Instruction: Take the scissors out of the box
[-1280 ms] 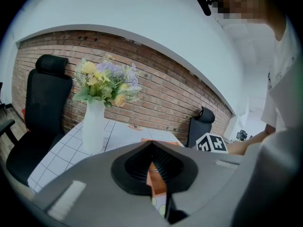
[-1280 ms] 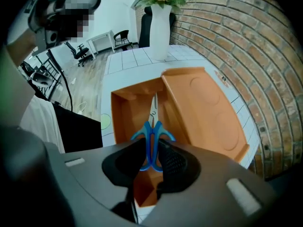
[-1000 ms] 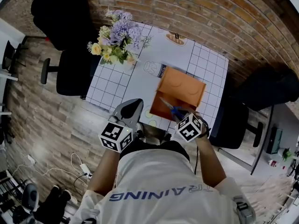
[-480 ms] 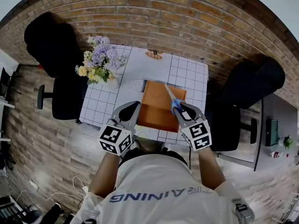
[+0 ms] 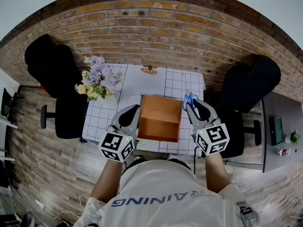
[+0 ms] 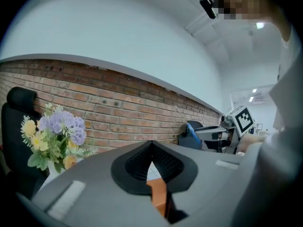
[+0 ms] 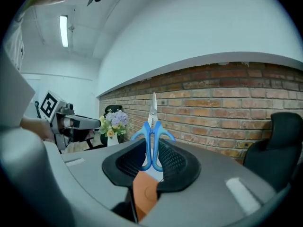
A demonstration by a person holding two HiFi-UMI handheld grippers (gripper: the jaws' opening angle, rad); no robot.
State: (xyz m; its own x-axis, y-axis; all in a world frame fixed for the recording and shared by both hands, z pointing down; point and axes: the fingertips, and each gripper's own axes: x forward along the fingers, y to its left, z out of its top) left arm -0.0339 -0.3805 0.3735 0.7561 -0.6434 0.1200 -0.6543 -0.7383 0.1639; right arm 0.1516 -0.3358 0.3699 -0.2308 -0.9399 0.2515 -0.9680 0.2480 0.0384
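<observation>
The open orange box (image 5: pixel 160 118) stands on the white checked table (image 5: pixel 156 82); I also see the box (image 7: pixel 144 190) through the right jaws' gap. My right gripper (image 5: pixel 193 106) is shut on the blue handles of the scissors (image 5: pixel 188 97), held in the air by the box's right edge. The scissors (image 7: pixel 152 131) stand with steel blades pointing away toward the brick wall. My left gripper (image 5: pixel 133 110) hovers at the box's left edge, shut and holding nothing. In the left gripper view the left gripper (image 6: pixel 151 146) frames a sliver of the box (image 6: pixel 158 195), with the right gripper (image 6: pixel 208 134) off to the right.
A vase of purple and yellow flowers (image 5: pixel 97 79) stands at the table's left edge. A small brown item (image 5: pixel 148 70) lies at the far edge. Black office chairs sit at the left (image 5: pixel 47 63) and the right (image 5: pixel 251 86). A brick wall runs behind.
My right gripper lifted the scissors up out of the box and carried them to its right side, blades swinging to point away. The left gripper rose too.
</observation>
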